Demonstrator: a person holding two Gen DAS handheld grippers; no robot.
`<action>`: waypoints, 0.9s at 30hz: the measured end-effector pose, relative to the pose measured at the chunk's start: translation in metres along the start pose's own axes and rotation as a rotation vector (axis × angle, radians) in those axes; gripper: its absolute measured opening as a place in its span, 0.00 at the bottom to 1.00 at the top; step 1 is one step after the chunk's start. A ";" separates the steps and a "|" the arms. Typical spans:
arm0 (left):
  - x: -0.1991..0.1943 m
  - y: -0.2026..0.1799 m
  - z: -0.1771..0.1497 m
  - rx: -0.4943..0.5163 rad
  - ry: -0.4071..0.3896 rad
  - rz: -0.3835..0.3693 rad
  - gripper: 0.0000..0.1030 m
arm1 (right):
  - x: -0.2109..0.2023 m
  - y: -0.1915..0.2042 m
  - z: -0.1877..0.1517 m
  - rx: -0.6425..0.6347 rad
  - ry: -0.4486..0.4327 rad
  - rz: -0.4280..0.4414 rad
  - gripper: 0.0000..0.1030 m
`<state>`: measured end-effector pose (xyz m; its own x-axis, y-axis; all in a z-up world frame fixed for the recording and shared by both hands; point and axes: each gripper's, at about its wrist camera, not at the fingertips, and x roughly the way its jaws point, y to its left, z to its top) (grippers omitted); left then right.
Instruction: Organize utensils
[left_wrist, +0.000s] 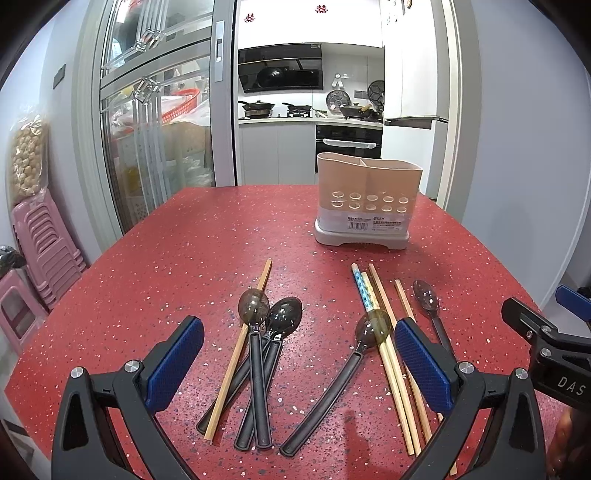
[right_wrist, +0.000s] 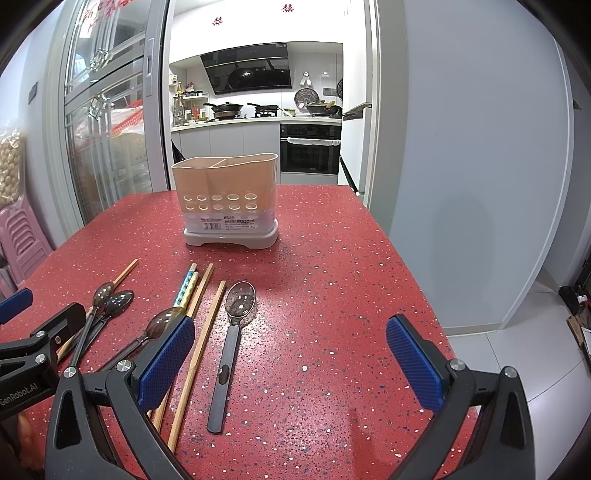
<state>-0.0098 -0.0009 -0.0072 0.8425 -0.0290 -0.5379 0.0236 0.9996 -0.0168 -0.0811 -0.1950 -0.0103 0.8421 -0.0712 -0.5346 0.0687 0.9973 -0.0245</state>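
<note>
Across the lower half of both frames my two claws hang over a red speckled table (left_wrist: 155, 251). My left gripper (left_wrist: 299, 365) gapes wide with nothing between its blue pads (left_wrist: 175, 363); below it lie three dark spoons (left_wrist: 258, 369) crossed over a single chopstick (left_wrist: 240, 347), and right of centre a fourth spoon (left_wrist: 343, 373) rests against a bundle of chopsticks (left_wrist: 384, 332), two of them blue-patterned. My right gripper (right_wrist: 290, 363) is spread just as wide and grips nothing; between its fingers lies a lone spoon (right_wrist: 231, 343), bowl pointing away. Further up the table, the beige two-compartment utensil holder (right_wrist: 225, 195) stands upright on its grey base, well apart from the utensils.
</note>
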 end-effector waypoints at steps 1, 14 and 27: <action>0.000 0.000 0.000 0.000 0.001 0.000 1.00 | 0.000 0.000 0.000 0.000 0.000 -0.001 1.00; -0.001 0.000 0.001 0.004 0.000 -0.001 1.00 | 0.000 0.000 0.000 0.000 0.001 -0.001 1.00; -0.002 -0.002 0.002 0.008 -0.001 -0.002 1.00 | 0.000 0.001 -0.001 0.001 0.000 -0.001 1.00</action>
<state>-0.0105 -0.0028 -0.0047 0.8430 -0.0311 -0.5371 0.0297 0.9995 -0.0112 -0.0813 -0.1945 -0.0108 0.8421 -0.0721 -0.5345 0.0700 0.9973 -0.0242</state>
